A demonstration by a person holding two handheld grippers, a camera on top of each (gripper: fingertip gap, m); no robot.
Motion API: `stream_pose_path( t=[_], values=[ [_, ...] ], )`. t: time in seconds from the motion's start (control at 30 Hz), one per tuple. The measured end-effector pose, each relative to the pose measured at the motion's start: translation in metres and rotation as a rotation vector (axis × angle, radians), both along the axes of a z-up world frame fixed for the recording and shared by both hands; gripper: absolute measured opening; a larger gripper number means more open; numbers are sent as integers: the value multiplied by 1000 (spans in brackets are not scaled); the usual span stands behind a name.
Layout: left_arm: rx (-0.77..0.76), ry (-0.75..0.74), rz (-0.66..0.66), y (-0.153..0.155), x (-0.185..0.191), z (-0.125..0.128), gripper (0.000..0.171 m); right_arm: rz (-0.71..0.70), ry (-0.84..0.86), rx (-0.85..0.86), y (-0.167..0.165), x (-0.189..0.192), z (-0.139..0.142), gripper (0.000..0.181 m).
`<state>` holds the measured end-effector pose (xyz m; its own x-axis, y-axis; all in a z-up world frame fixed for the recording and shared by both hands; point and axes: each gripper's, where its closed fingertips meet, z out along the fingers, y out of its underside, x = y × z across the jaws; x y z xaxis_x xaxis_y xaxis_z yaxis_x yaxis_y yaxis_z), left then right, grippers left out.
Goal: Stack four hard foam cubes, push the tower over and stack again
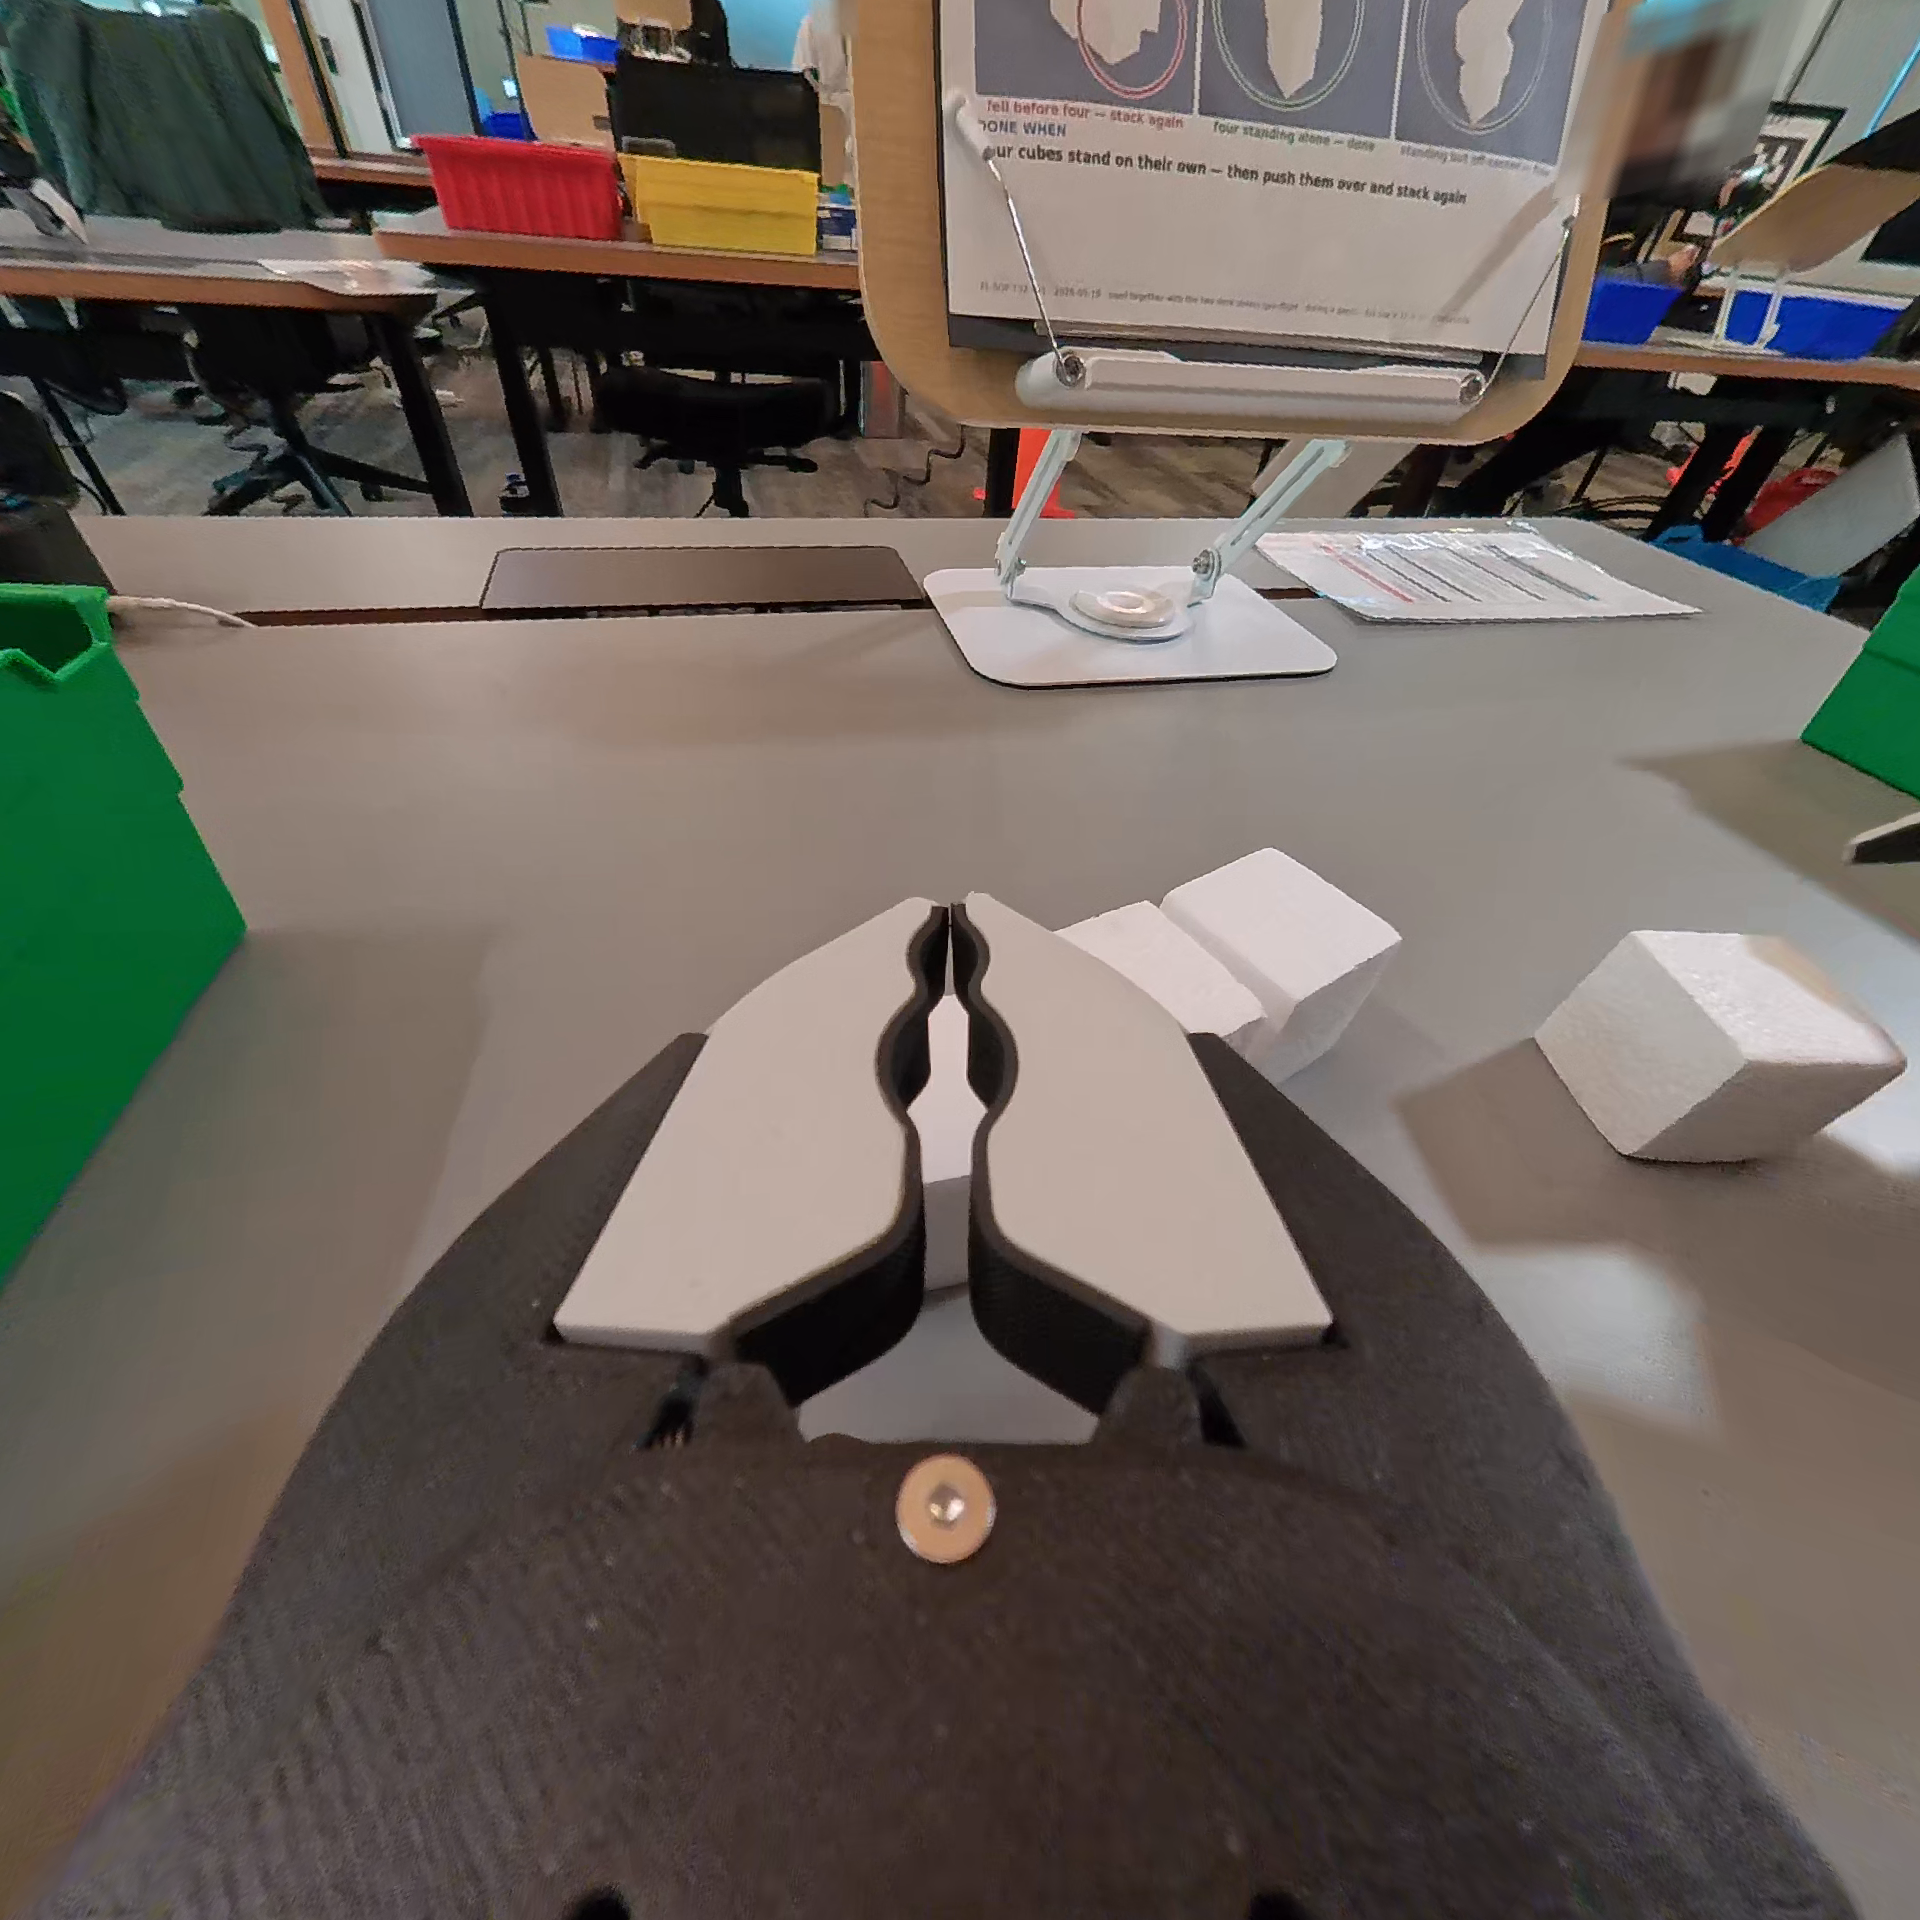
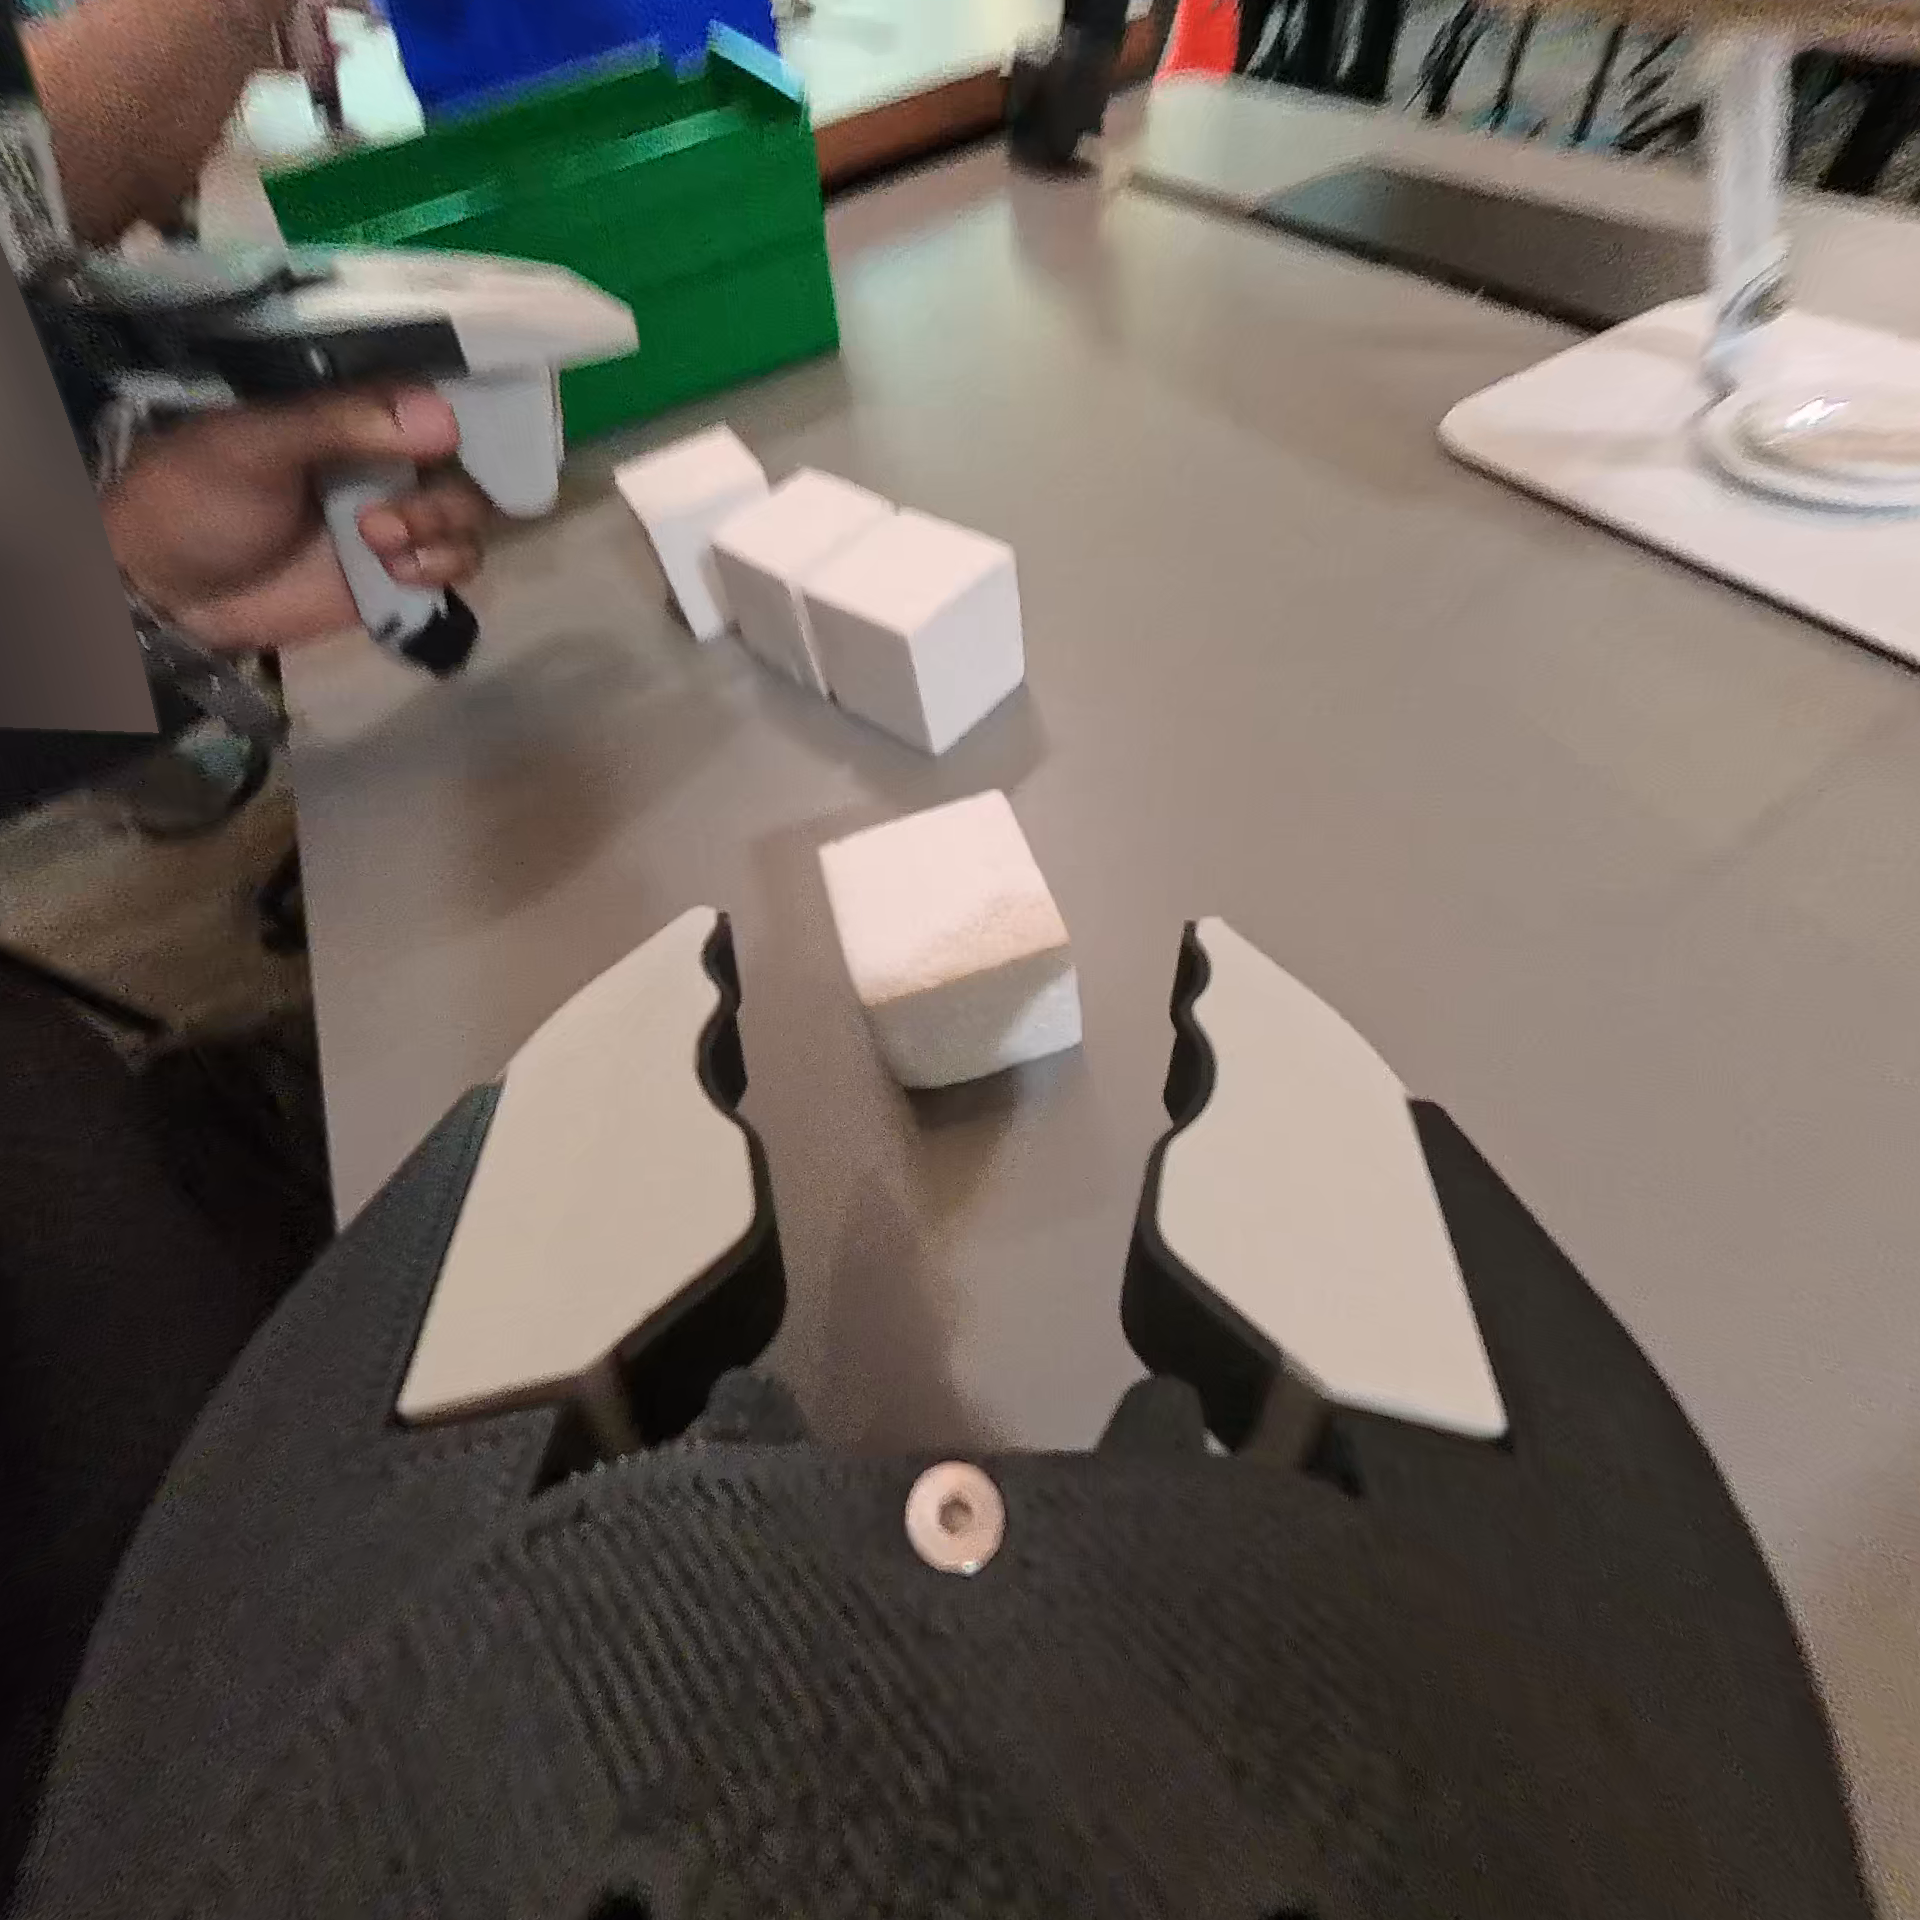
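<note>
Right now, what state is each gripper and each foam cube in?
left gripper: shut, empty, above the row of cubes.
right gripper: open, empty, lone cube just ahead of its fingers.
lone foam cube: on the table, free, apart from the rest.
row of three foam cubes: lying on the table, side by side, touching.

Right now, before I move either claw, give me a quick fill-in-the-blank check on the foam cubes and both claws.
1. The right claw is ____, its jaws wide apart.
2. The lone foam cube lies just ahead of the ____ claw.
3. The row of cubes holds ____ cubes lying on the grey table.
4. The left claw is ____, fingertips together.

Missing words: open; right; three; shut
</note>
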<state>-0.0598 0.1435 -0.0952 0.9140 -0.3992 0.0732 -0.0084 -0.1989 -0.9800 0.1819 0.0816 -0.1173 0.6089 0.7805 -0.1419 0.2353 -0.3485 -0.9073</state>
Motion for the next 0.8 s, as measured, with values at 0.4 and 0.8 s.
stream_pose_path(
  t=[0.4,0.8],
  values=[
    [-8,-2,-27,-1,10,-3,1,-30,-123,-8,-4,-18,-30,79],
    [-22,-18,-38,-3,12,-4,2,-29,-239,117,2,-20,-29,54]
  ],
)
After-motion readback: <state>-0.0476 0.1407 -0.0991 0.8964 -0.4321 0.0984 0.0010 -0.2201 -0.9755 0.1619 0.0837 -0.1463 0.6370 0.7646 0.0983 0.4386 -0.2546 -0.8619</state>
